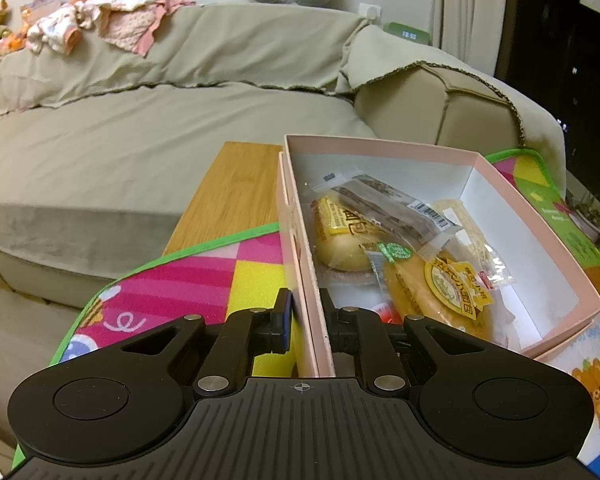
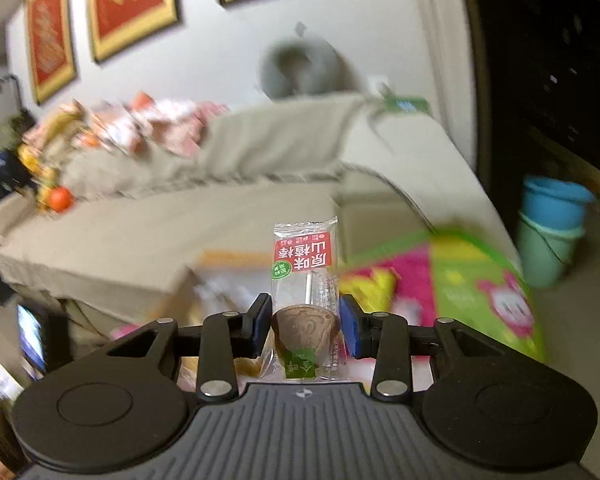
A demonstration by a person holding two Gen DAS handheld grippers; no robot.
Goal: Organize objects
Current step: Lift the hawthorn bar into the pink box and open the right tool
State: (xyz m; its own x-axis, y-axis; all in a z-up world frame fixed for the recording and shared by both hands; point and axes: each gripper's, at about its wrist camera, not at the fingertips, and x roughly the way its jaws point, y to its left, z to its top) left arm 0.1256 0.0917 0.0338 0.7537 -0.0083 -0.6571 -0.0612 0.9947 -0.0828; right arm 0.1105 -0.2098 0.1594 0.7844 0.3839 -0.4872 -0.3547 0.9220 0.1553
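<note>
The clear-wrapped brown lollipop with a red label stands upright between the blue pads of the right gripper, clamped at its round head, stick pointing to twelve o'clock. The left gripper is pinched together on the near wall of the pale pink cardboard box, which sits on a bright patterned play mat. Two wrapped yellow buns fill the box's near half. Judged best: carry the lollipop over the bare far corner at one o'clock, lower, then release while the left steadies the box.
</note>
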